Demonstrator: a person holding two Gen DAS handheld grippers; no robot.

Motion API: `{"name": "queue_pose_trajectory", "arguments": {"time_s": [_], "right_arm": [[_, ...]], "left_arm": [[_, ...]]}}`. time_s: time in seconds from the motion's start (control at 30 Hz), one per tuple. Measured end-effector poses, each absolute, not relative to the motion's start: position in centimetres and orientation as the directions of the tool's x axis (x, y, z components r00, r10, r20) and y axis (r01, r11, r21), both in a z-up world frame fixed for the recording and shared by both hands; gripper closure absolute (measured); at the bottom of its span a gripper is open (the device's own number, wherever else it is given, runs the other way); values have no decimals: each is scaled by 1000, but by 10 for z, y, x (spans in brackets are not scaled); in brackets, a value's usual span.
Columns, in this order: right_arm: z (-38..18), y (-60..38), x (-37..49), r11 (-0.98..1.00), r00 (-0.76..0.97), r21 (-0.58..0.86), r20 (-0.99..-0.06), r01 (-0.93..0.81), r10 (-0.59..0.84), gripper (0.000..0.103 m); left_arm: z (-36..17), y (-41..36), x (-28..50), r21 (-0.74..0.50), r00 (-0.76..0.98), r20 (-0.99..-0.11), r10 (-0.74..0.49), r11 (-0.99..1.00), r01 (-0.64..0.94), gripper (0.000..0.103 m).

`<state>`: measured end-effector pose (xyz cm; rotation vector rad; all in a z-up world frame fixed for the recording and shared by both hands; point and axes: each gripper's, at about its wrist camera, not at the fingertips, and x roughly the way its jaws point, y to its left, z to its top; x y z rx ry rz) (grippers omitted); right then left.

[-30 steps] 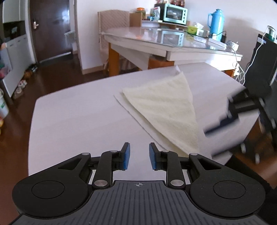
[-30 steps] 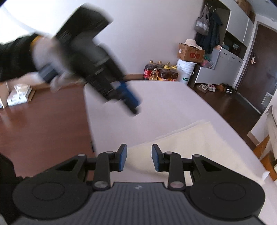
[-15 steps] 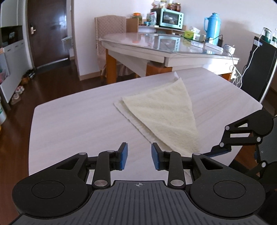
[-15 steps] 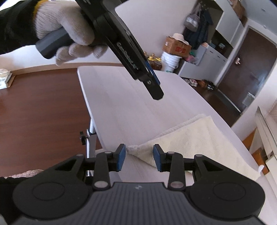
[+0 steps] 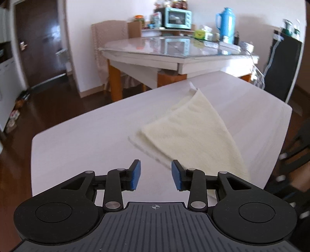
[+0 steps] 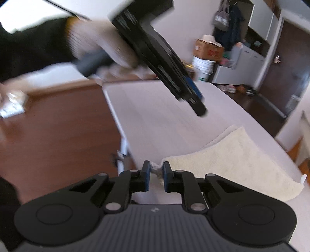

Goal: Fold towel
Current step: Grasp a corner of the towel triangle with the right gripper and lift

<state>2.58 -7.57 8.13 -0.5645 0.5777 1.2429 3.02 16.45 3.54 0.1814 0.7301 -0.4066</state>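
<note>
A cream towel [image 5: 193, 135], folded into a long triangle, lies on the white table [image 5: 87, 139]. My left gripper [image 5: 155, 168] hovers over bare tabletop just short of the towel's near edge. Its jaws are opening and nothing is between them. In the right wrist view the towel [image 6: 232, 160] runs off to the right, and its near corner is bunched between the blue pads of my right gripper [image 6: 156, 168], whose jaws are closing on it at the table's edge. A white-gloved hand [image 6: 116, 48] holds the left gripper [image 6: 199, 108] above the table [image 6: 155, 116], blurred.
Behind the white table stands a glass-topped dining table [image 5: 174, 50] with a teal toaster oven [image 5: 176, 17] and a blue thermos [image 5: 225, 23]. A white bucket [image 6: 203, 67] and a cardboard box [image 6: 209, 50] sit by the far wall. Brown floor surrounds the table.
The right jaws have narrowed onto the towel's corner. The left jaws have spread wider, and the left gripper has shifted across the table.
</note>
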Motion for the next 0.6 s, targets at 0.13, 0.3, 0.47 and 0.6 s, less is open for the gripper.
{"name": "queue_pose_trajectory", "arguments": {"time_s": [0.13,0.3,0.47,0.6], "right_arm": [[95,-92,14,165,107,22,-678,-986,727,88],[101,-105,3,140,66,59,-666,-988,743,88],[105,-113,1,107,19,94,-656,-990,754,88],[111,-119,7,88,-18,136,-632,-987,775,88]], "left_arm": [[27,165,53,32,655,-698,-289,901,432,65],[15,157,67,22,618,-725,-303,887,461,65],[5,153,66,76,610,-749,-257,882,465,62],[6,149,60,120,603,-766,-224,871,477,62]]}}
